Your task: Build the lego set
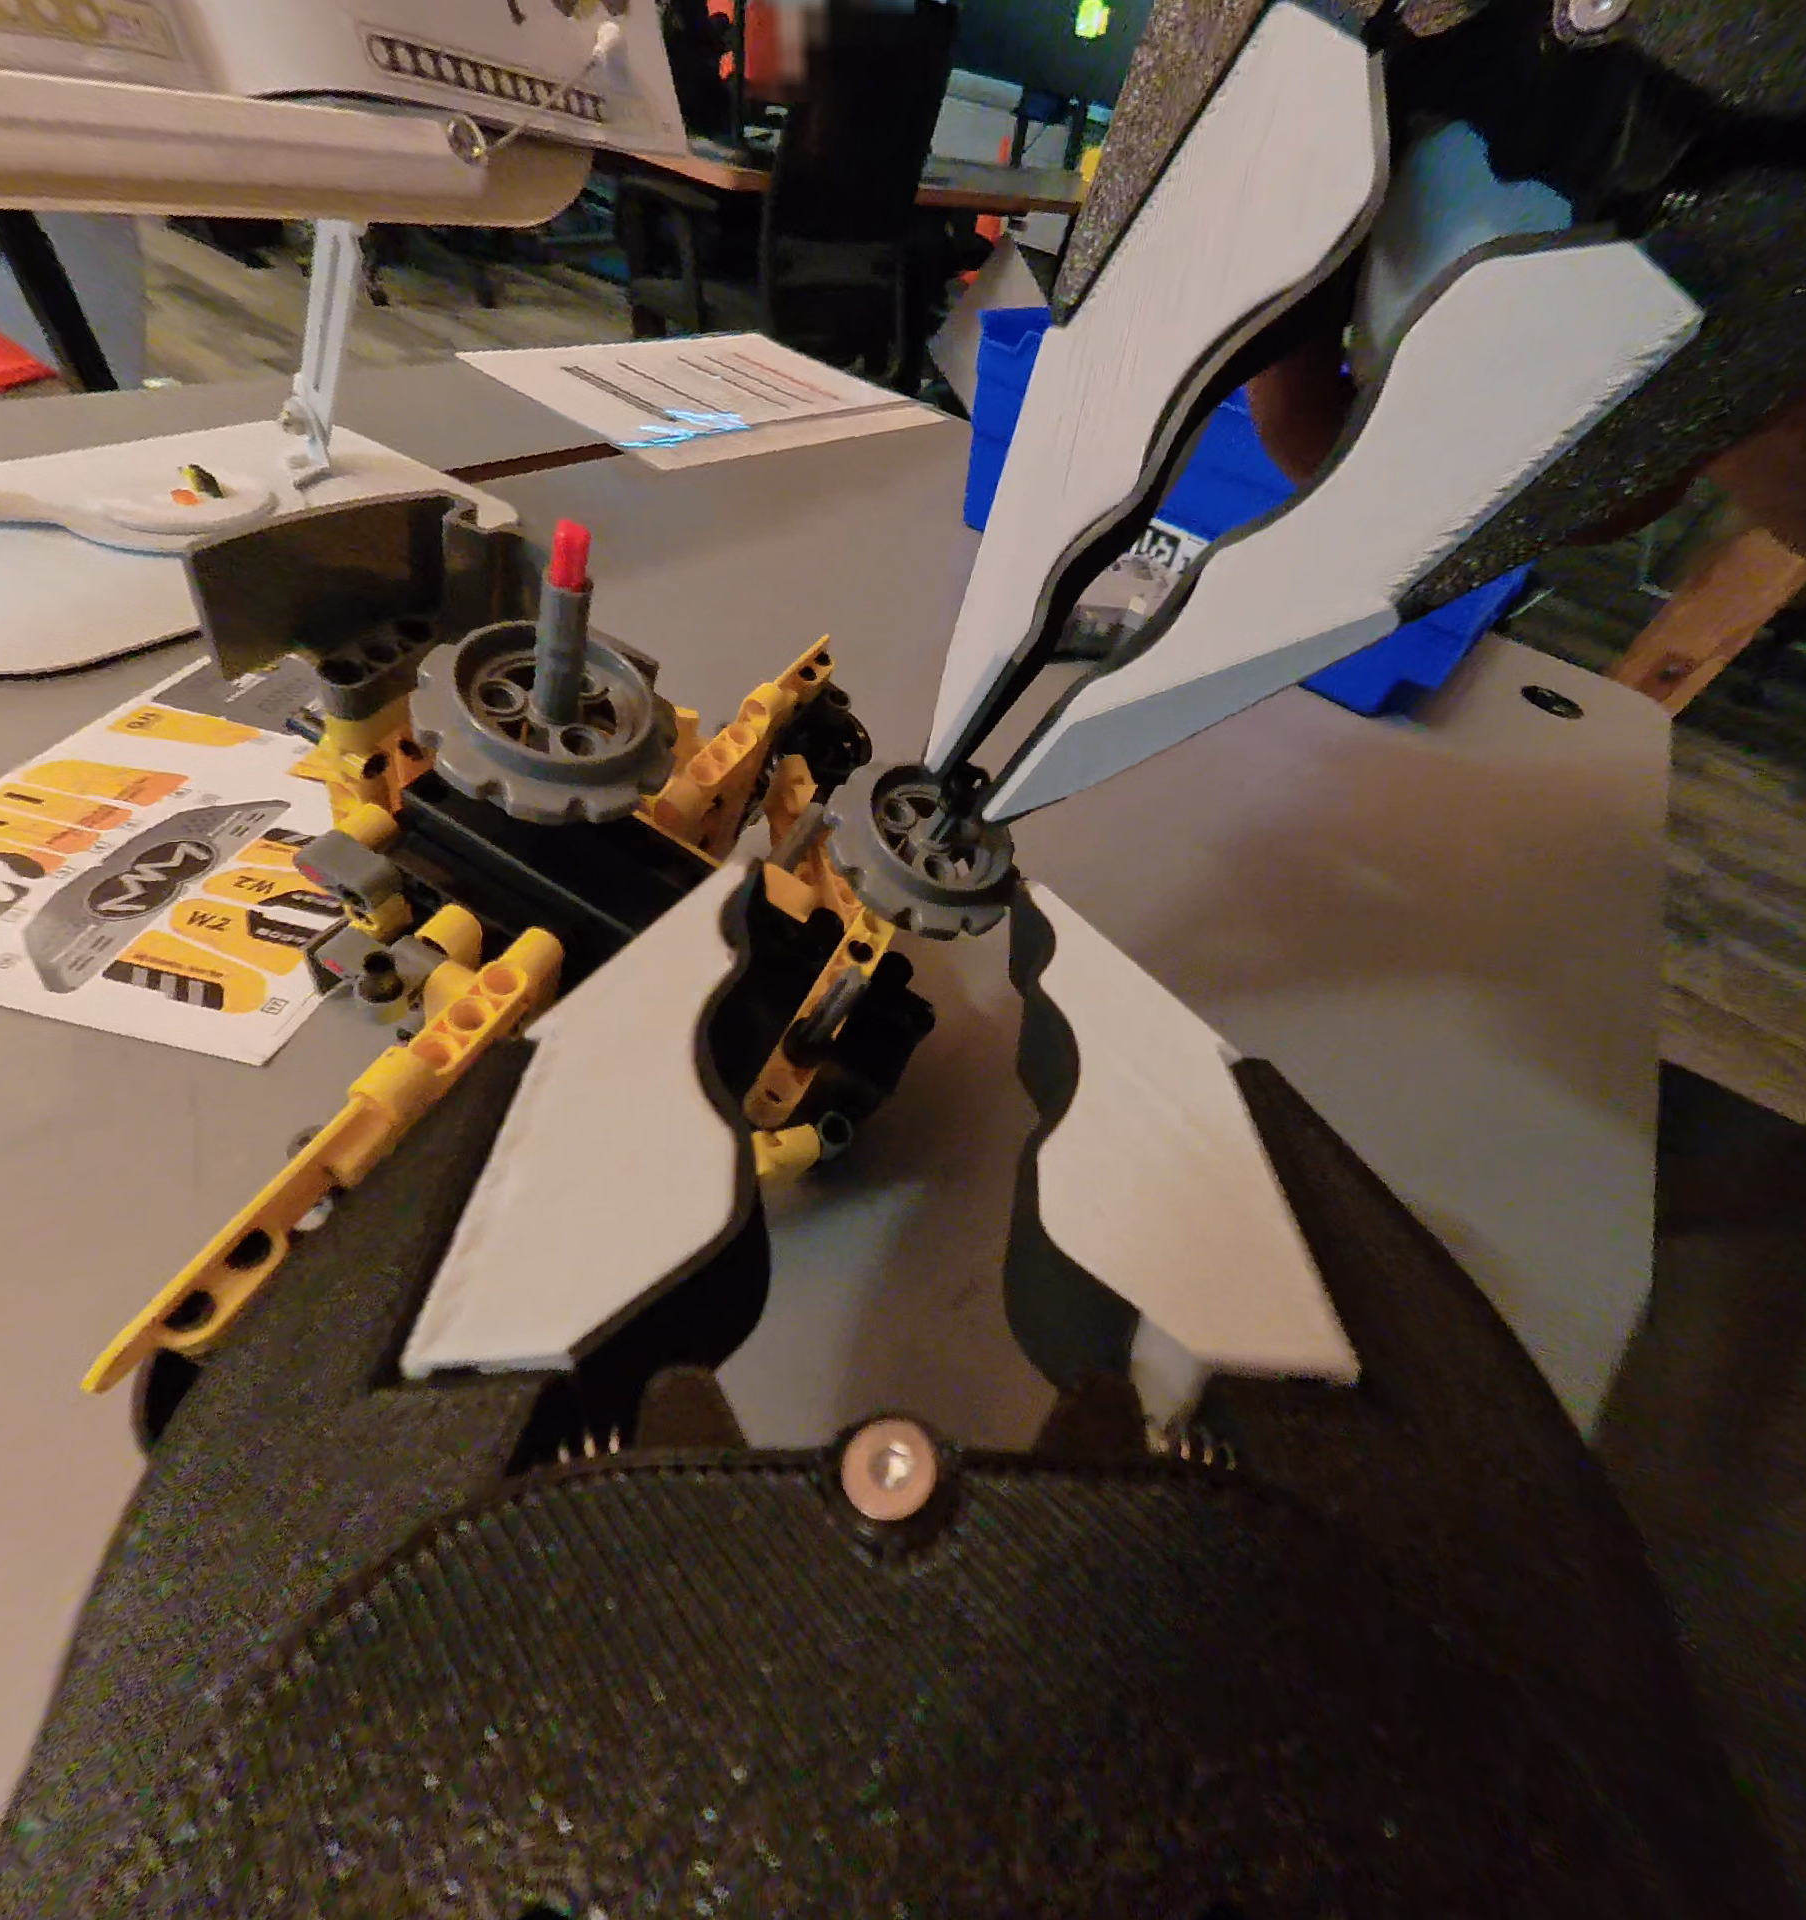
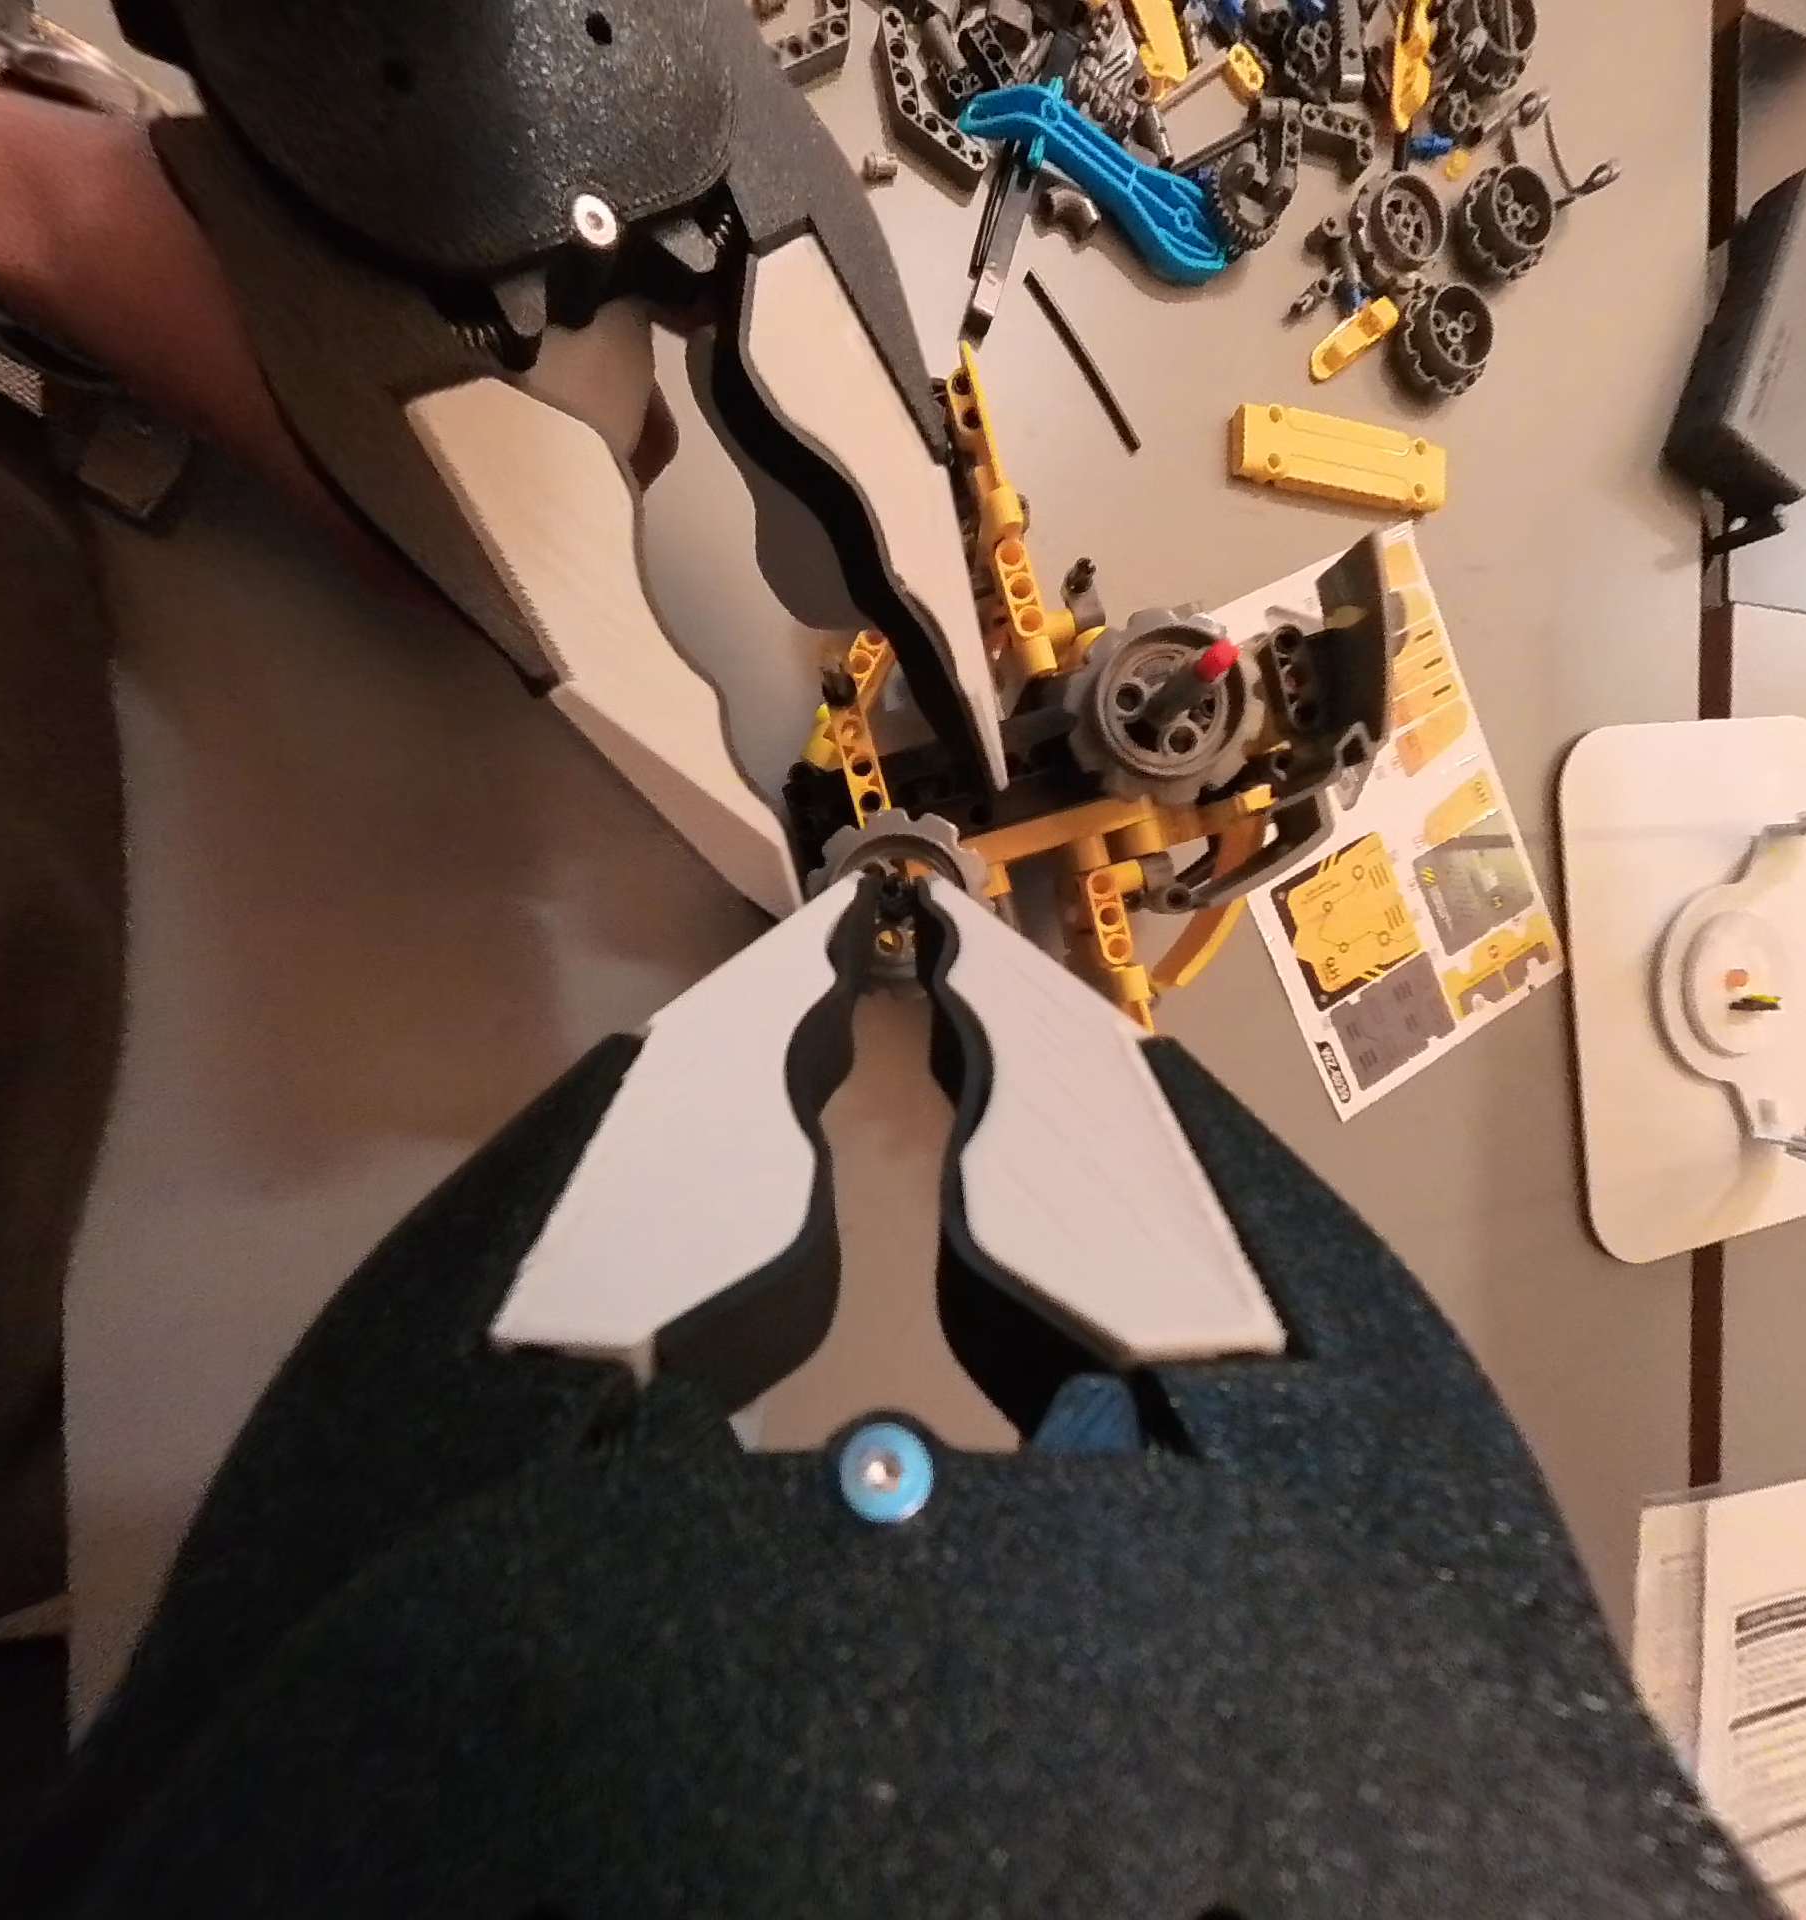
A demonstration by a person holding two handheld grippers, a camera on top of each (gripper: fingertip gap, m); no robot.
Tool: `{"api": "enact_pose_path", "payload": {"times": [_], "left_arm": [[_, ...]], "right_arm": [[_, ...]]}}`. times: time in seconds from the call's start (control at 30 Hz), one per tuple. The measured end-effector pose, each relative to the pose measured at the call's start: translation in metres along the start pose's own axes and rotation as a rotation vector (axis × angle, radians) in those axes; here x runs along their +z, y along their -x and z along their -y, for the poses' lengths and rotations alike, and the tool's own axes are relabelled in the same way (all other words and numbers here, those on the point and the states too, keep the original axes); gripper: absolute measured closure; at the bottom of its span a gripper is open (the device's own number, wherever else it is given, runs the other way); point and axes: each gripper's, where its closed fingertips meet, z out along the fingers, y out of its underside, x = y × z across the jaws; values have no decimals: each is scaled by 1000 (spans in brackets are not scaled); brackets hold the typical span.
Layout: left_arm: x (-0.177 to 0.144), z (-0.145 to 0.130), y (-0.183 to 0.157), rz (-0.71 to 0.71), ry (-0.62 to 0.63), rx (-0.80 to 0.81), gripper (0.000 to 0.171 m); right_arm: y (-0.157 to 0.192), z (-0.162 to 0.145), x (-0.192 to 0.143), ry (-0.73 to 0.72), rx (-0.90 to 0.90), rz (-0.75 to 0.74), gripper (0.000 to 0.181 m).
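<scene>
Black textured housing fills the foreground; ahead of it the left gripper (image 1: 883, 883) spreads its fingers wide around the yellow-and-black brick model (image 1: 587, 862), apparently bracing the model on the grey tabletop (image 1: 1294, 935). Left of the model lies a sticker sheet (image 1: 140, 883). Rightward, the right gripper (image 2: 891, 881) has its fingers narrowed to a pinch on a small dark pin (image 2: 891, 896) at the hub of the model's grey sprocket wheel (image 1: 920, 847), seemingly to seat it.
</scene>
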Motion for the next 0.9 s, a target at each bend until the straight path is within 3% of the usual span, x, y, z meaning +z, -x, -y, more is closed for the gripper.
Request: {"api": "enact_pose_path", "payload": {"times": [0.43,0.9], "left_arm": [[-2,-3,-1,-66,-2,-53,144],[-4,-2,-1,-74,-10,-70,145]], "right_arm": [[-3,-2,0,-313,144,61,175],[-5,-8,6,-385,99,-29,175]]}}
